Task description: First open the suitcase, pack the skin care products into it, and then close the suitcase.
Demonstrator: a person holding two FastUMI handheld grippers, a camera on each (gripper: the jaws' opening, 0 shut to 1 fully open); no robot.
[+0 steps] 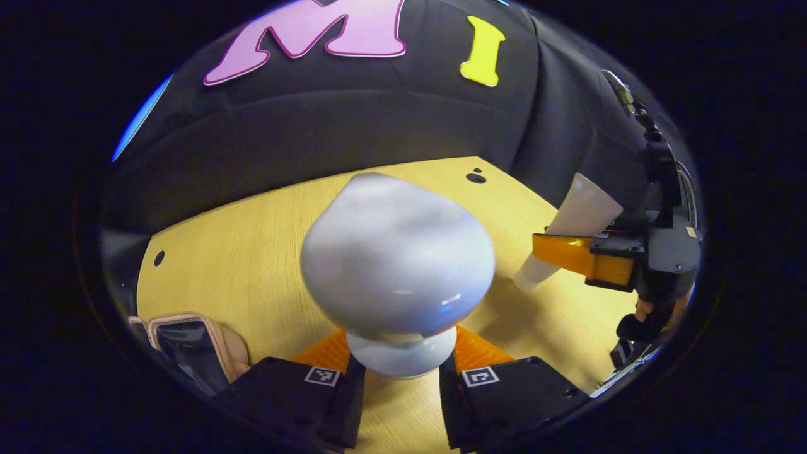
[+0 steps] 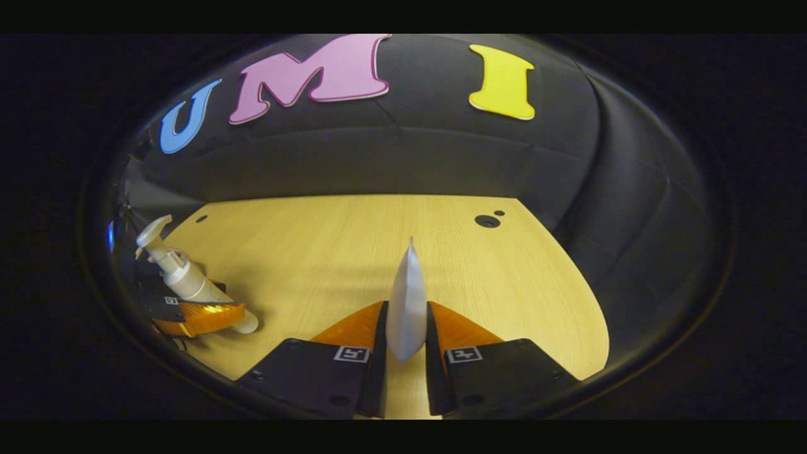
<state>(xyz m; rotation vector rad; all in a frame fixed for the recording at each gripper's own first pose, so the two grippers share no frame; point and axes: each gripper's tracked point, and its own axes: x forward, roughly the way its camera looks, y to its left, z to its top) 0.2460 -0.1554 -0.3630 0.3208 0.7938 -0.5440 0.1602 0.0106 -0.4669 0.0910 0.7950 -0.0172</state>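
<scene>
Skin care products are both off the bench: a white pump bottle is clamped at its neck by the left gripper, and a white tube is pinched edge-on in the right gripper. Low at the left of the left gripper view, a corner of the pink suitcase lies open on the wood. Ahead of both grippers the bench is bare up to its rounded far edge. No label can be read.
</scene>
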